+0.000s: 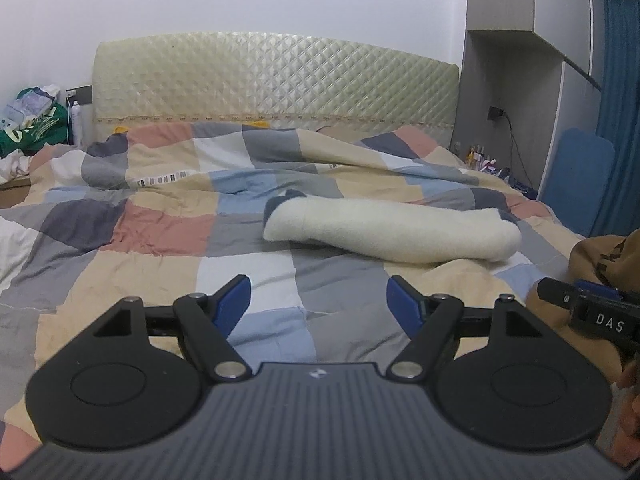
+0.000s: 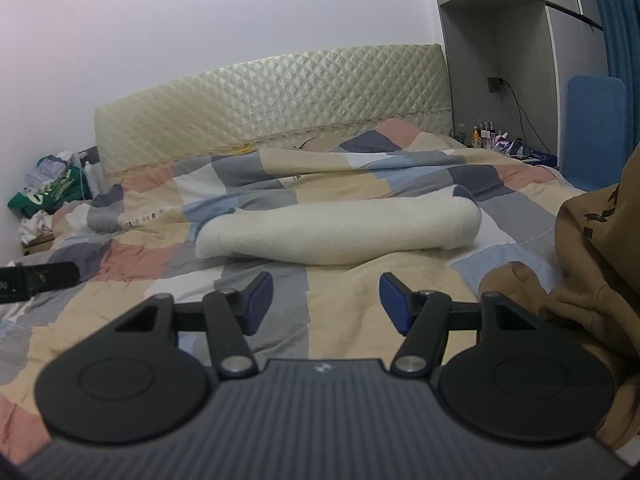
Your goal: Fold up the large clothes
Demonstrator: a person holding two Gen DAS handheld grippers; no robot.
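Observation:
A brown garment with dark lettering (image 2: pixel 592 264) lies bunched at the right of the bed, just right of my right gripper (image 2: pixel 326 300); its edge also shows in the left wrist view (image 1: pixel 604 256). A cream fleece garment (image 1: pixel 392 232) lies rolled across the middle of the bed, also in the right wrist view (image 2: pixel 340 232), ahead of both grippers. My left gripper (image 1: pixel 319 304) is open and empty above the quilt. My right gripper is open and empty too; its body shows at the right edge of the left wrist view (image 1: pixel 592 312).
A checked patchwork quilt (image 1: pixel 168 240) covers the bed, rumpled toward the quilted headboard (image 1: pixel 276 80). A pile of bags and clothes (image 1: pixel 32 120) sits at the far left. A grey cabinet (image 1: pixel 512 80), small bottles (image 1: pixel 480 156) and a blue board (image 1: pixel 580 184) stand at right.

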